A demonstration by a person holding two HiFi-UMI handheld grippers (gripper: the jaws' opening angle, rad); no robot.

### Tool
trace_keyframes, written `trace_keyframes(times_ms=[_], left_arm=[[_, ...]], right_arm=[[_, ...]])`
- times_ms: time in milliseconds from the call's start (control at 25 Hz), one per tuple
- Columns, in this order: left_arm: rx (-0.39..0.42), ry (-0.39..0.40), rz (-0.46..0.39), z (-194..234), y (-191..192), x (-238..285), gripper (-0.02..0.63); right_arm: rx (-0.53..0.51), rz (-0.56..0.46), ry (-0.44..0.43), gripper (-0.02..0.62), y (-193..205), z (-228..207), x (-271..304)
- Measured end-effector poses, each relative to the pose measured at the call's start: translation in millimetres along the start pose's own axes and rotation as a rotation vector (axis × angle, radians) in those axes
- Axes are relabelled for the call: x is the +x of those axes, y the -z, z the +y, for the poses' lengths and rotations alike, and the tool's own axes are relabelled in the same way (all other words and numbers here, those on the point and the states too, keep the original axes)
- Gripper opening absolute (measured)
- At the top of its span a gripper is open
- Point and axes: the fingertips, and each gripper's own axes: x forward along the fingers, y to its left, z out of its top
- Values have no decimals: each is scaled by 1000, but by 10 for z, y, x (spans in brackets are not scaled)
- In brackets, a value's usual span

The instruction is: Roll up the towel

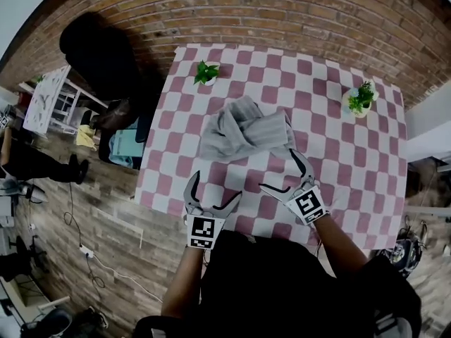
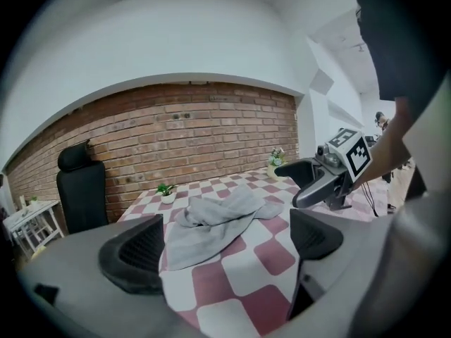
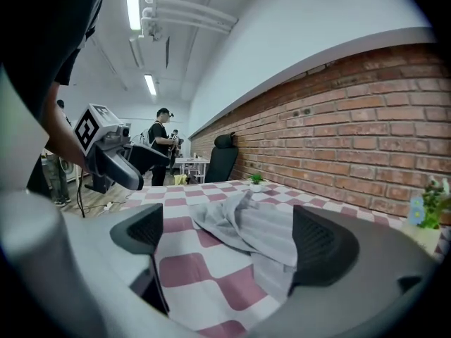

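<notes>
A crumpled grey cloth towel [image 1: 243, 129] lies in the middle of the red-and-white chequered bench [image 1: 352, 160], with two small potted green plants [image 1: 206, 72] [image 1: 361, 98] at the far corners. The left claw [image 1: 215, 189] and right claw [image 1: 276, 169] gape empty over bare squares near the front edge.

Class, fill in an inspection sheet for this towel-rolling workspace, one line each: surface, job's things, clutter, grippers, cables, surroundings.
Surface: table covered by a flat pink-and-white checked cloth.
Job's things: grey towel lies crumpled mid-table, not yet rolled.
Clutter: far-left potted plant and far-right potted plant, both apart from the towel.
Grippers: left gripper and right gripper are both open and hold nothing, on the near side of the towel.
Cables: a cable runs across the floor left of the table.
Surroundings: brick wall, black chair, wooden floor.
</notes>
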Motion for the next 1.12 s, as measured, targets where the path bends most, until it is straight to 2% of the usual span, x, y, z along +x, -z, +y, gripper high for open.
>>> trace_keyframes(times_ms=[200,320,400,600,720,880,1120], left_arm=[[9,63,21,57,44,210,555],[35,113,32,106,75,331,555],[53,149,39,138,90,402,555],[79,196,46,303,112,547,552],[71,209,47,371,133,581,551],[67,227,56,428,189,612,551],[56,235,60,524,245,628,549]], right_arm=[[-10,71,57,558,215,-148,93],[-85,149,73,555,350,-196,193],[-175,228,89,543,471,-230,238],[-441,359,60,428,661,-226,458],[-543,411,36,362,744,-205,596],[-628,453,42,252,758,-252,767],[-678,531,38,157,900,-319,930]])
